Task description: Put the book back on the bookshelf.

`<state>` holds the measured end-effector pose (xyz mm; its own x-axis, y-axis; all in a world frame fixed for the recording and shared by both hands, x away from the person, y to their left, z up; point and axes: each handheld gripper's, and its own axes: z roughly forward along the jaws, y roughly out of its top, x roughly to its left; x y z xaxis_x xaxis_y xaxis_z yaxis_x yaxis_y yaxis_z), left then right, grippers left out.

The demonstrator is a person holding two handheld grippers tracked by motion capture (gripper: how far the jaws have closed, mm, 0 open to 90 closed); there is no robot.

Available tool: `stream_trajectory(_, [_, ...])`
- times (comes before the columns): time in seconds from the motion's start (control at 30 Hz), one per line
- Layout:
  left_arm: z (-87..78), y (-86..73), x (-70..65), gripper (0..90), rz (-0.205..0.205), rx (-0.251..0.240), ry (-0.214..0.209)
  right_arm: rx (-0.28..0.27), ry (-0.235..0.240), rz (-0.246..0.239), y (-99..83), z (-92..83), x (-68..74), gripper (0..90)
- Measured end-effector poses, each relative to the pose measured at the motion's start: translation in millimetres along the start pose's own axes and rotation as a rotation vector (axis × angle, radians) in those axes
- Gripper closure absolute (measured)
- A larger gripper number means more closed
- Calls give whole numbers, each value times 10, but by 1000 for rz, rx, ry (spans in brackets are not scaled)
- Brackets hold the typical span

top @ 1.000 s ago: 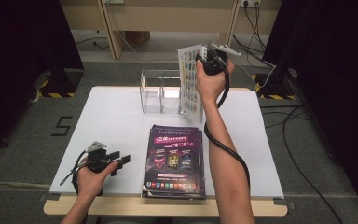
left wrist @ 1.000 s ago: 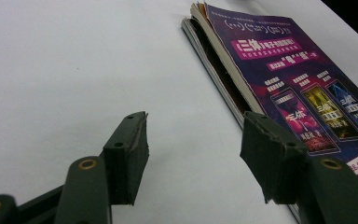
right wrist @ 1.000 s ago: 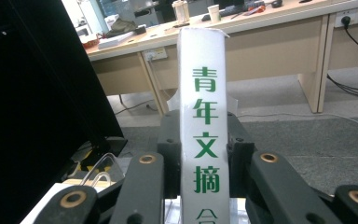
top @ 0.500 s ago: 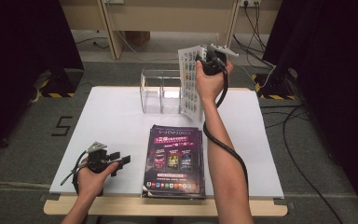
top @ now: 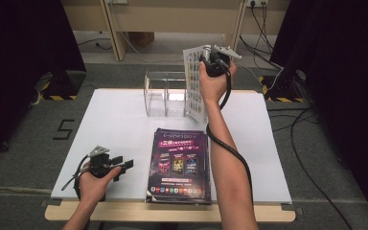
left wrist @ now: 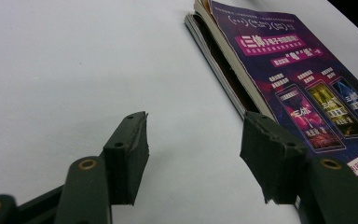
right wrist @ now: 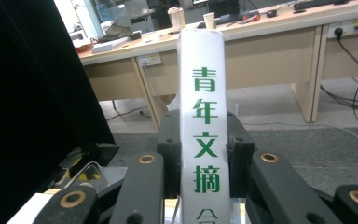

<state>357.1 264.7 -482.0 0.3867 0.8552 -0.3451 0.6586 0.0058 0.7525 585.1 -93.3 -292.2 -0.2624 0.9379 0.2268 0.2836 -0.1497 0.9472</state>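
R tongs are clamping a white-spined magazine upright, hanging above the bench's far edge, just right of the clear two-bay holder; its lower end is sitting beside the holder's right wall, and whether any of it is inside I can't tell. L tongs are lying released near the front-left edge w/ bare bench between the pads, purple magazine stack just to their right.
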Motion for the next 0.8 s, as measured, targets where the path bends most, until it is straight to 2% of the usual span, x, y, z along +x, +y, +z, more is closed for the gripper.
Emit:
stream_trajectory(0.27, [-1, -8, -10, 403, -2, 3, 2, -22, 11, -35, -112, -121, 1, 726])
stream_trajectory(0.5, [-10, -5, -22, 403, 1, 2, 4, -26, 49, -96, -211, -360, 12, 724])
stream_trajectory(0.53, [-10, -6, -22, 403, -1, 0, 3, -26, 56, -109, -244, -435, 12, 723])
stream_trajectory(0.8, [-21, 1, -22, 404, -2, 0, 5, -17, 68, -117, -306, -640, -25, 718])
